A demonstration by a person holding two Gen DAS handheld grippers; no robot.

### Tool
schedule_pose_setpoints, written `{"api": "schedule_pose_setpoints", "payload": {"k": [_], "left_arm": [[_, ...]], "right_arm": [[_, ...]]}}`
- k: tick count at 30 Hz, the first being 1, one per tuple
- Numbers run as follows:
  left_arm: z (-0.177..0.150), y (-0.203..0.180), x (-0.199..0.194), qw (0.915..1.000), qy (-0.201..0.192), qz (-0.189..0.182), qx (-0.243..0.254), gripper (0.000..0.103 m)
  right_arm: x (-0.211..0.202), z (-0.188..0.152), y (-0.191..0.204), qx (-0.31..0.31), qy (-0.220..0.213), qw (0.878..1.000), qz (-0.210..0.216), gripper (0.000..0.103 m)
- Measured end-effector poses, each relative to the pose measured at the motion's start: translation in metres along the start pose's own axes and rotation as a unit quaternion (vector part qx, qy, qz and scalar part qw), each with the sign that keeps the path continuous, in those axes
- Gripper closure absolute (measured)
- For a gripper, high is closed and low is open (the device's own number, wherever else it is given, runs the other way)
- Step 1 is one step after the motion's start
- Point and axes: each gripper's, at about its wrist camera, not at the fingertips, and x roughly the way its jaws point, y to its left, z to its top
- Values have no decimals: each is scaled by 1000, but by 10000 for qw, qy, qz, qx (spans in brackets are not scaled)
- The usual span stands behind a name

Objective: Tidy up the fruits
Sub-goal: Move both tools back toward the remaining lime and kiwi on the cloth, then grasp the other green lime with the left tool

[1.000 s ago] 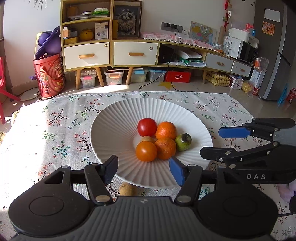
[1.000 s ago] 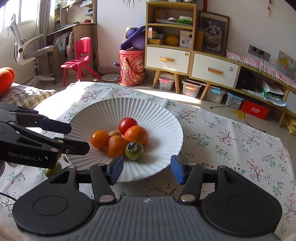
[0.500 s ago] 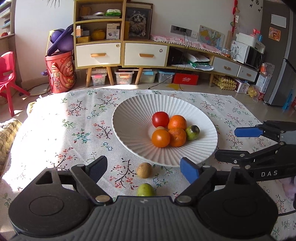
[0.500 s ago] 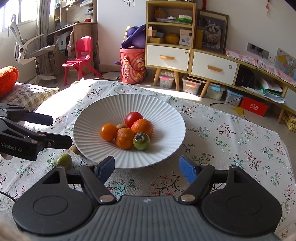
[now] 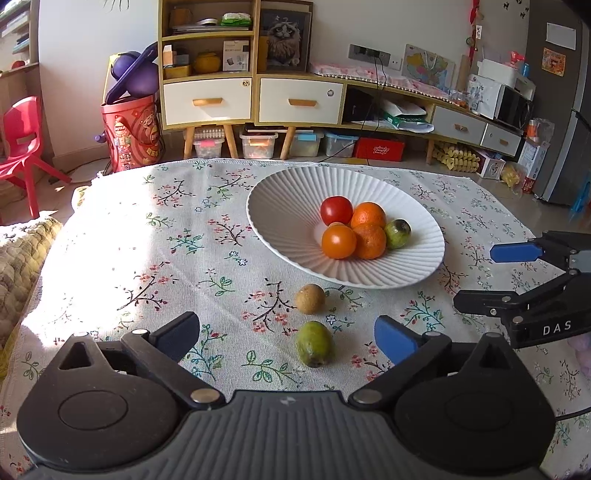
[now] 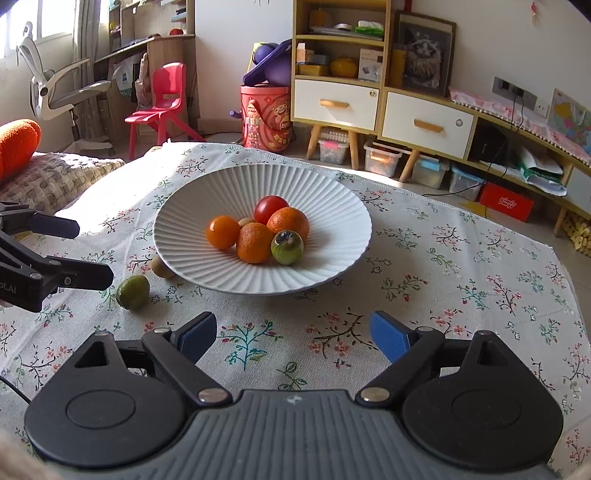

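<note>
Lying just ahead of the open left claw (image 5: 288, 338): green fruit (image 5: 314, 343).

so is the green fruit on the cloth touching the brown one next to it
Apart. In the left wrist view a strip of tablecloth shows between the green fruit and the brown fruit; the right wrist view shows the same gap.

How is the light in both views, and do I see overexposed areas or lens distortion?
Left wrist view: strong sunlight washes out the tablecloth at left; the plate and fruits stay clear; the fisheye bends the cabinet. Right wrist view: the window is overexposed, and a bright patch lies on the cloth left of the plate.
</note>
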Motion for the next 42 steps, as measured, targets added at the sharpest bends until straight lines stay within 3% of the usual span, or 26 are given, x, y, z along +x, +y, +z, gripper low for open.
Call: {"api": "schedule_pose_setpoints", "payload": {"k": [12,23,25,27,34,37,42], "left_arm": [[-21,11,-5,9999,88,128,-14,11],[-33,4,6,9999,114,-52,5,13],[-33,1,9,9999,93,-139,11,20],[-32,-1,13,9997,109,-226,-9,38],[-24,-4,24,9992,53,-390,-121,68],[-23,-5,24,9990,71,-440,-83,89],[-22,-5,21,9993,187,-331,5,92]], "right_arm": [[3,-11,12,-119,48,9999,-69,5],[13,-22,20,-172,193,9996,-106,3],[14,-23,21,-182,205,9996,-115,3],[15,-24,22,-181,197,9996,-131,3],[18,-22,24,-136,177,9996,-149,3],[19,-21,24,-134,159,9997,-154,3],[22,-19,28,8,121,9999,-97,4]]}}
